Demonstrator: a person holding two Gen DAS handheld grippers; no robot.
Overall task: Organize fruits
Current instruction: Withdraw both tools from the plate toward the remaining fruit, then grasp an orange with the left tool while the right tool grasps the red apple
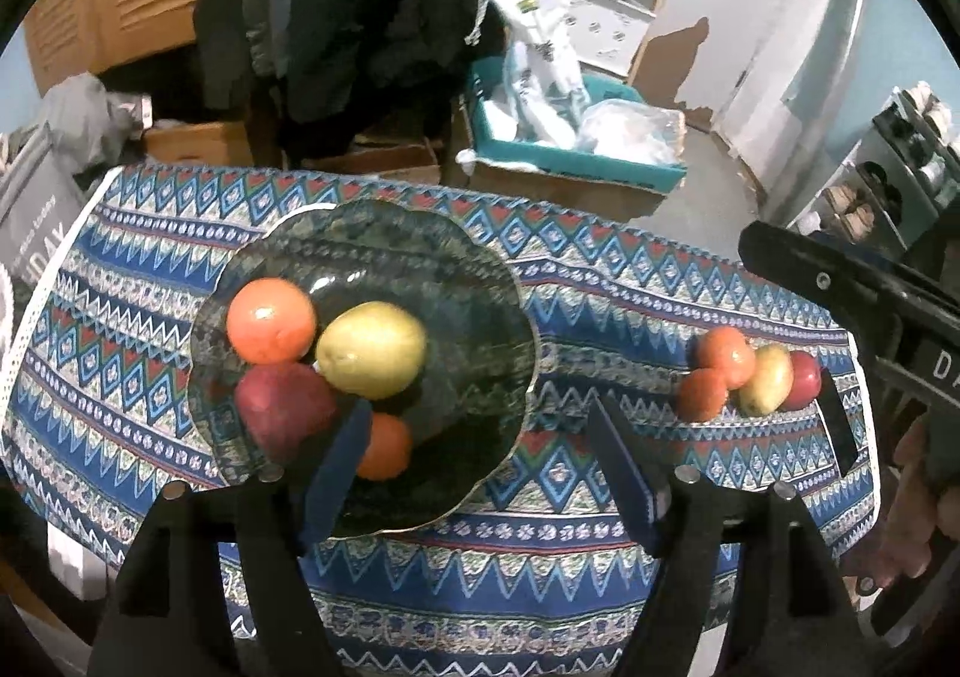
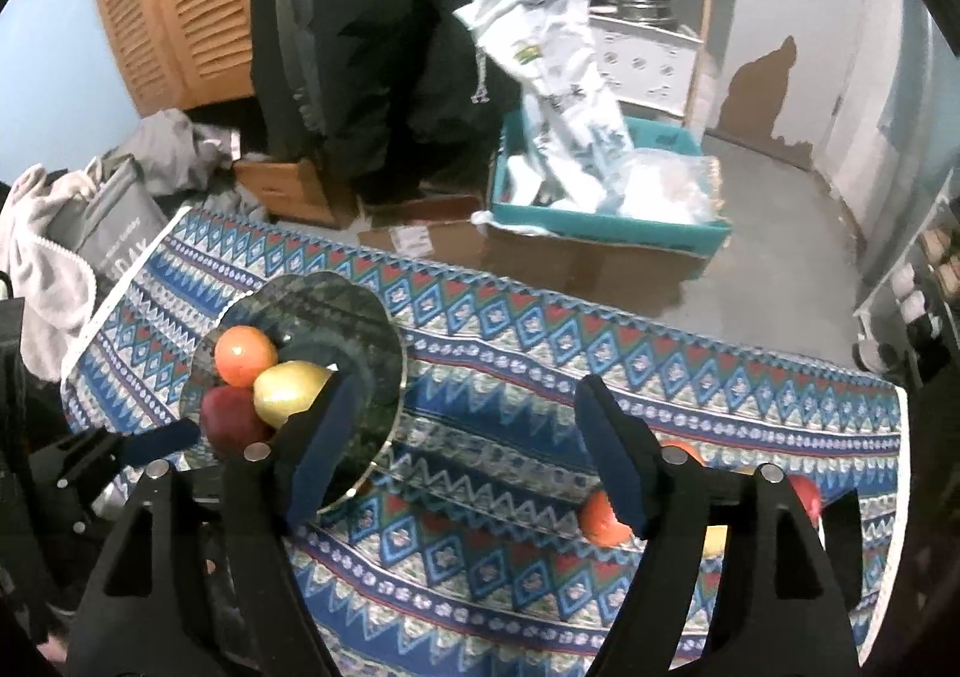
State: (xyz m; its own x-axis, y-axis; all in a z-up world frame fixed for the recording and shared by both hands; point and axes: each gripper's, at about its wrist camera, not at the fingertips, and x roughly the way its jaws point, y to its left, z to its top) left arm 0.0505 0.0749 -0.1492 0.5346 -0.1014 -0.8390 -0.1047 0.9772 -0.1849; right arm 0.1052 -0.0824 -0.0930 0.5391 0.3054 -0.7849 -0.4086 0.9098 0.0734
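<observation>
Patterned tablecloth (image 1: 570, 281), fruit-filled plate (image 1: 384, 233)

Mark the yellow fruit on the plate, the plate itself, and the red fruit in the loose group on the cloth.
yellow fruit (image 1: 371, 349), left wrist view, middle of its skin.
plate (image 1: 384, 233), left wrist view, bare far part of its dark surface.
red fruit (image 1: 805, 380), left wrist view, its visible side, rightmost of the loose group.

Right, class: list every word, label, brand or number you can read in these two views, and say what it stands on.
"DAY": end of a cut-off word on the grey bag left of the table; smaller line above it too blurred.
"D": cut-off white letter on the right gripper's body.
White sack: yellow-green logo, unreadable.
Cardboard box label: too small.
</observation>
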